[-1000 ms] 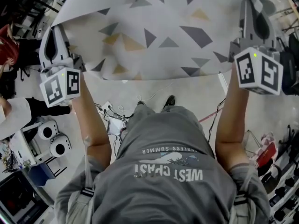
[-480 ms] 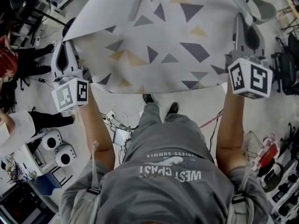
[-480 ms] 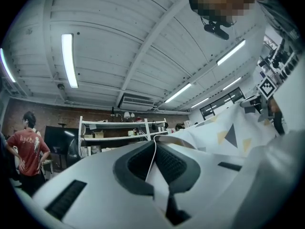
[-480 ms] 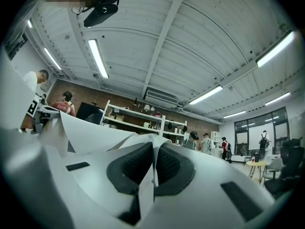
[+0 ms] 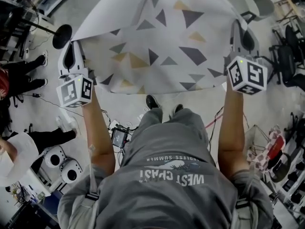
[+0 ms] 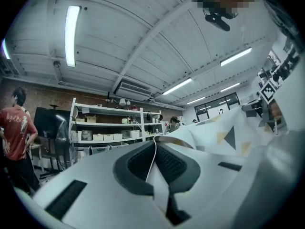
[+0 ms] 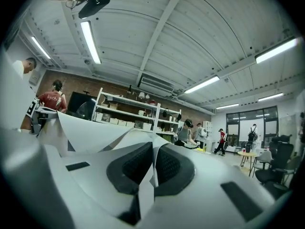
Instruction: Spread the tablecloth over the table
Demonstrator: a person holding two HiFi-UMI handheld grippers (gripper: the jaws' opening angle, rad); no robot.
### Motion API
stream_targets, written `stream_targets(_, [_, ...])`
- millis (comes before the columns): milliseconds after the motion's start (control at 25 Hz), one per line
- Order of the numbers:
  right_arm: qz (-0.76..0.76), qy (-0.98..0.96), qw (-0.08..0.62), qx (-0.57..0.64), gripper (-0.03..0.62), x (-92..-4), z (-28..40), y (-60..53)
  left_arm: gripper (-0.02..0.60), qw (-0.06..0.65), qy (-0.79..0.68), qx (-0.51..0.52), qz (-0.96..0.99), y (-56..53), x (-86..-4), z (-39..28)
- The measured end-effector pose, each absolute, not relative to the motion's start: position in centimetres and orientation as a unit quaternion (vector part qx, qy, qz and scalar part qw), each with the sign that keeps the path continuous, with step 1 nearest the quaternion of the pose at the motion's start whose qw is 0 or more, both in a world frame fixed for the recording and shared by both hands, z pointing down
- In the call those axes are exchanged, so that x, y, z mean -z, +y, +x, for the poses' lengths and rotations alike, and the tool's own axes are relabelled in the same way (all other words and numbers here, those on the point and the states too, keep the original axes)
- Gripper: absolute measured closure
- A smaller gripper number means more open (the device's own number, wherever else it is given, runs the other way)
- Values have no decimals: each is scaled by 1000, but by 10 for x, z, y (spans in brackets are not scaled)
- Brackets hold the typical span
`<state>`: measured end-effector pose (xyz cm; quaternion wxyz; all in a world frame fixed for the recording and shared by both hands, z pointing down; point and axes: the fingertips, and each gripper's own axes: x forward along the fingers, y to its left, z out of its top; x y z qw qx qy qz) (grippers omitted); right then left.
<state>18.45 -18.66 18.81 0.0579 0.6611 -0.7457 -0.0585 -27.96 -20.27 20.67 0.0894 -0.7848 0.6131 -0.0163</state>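
Observation:
A white tablecloth [image 5: 162, 46] with grey and tan triangles hangs in the air, stretched between both grippers. In the head view my left gripper [image 5: 72, 49] pinches its near left corner and my right gripper [image 5: 237, 28] its near right corner. In the left gripper view, the left gripper [image 6: 154, 151] is shut on a thin fold of the tablecloth [image 6: 228, 132], which billows off to the right. The right gripper [image 7: 152, 159] is likewise shut on the cloth's edge, and the tablecloth [image 7: 86, 125] spreads to the left. No table shows under the cloth.
People stand at the left edge [image 5: 19, 78], beside a black round stand base [image 5: 62, 36]. White devices [image 5: 62, 163] and a cable box [image 5: 118, 137] lie on the floor near my feet. A grey chair [image 5: 257, 4] is at the far right. Shelving [image 6: 109, 128] lines the back wall.
Both grippers have gone forward and lower with the cloth, drawing slightly closer together in the head view. The cloth has swung out ahead. My feet have stepped forward.

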Motion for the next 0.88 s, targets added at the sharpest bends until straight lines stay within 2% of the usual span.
stream_targets(280, [672, -735, 85, 26, 579, -237, 172, -211, 581, 44, 603, 37, -796, -234, -259, -302])
stream_targets(720, [663, -731, 156, -39, 577, -343, 186, -243, 581, -65, 598, 98, -793, -253, -378, -301])
stream_targets(880, [656, -732, 175, -63, 576, -382, 199, -251, 581, -84, 597, 123, -788, -253, -410, -291])
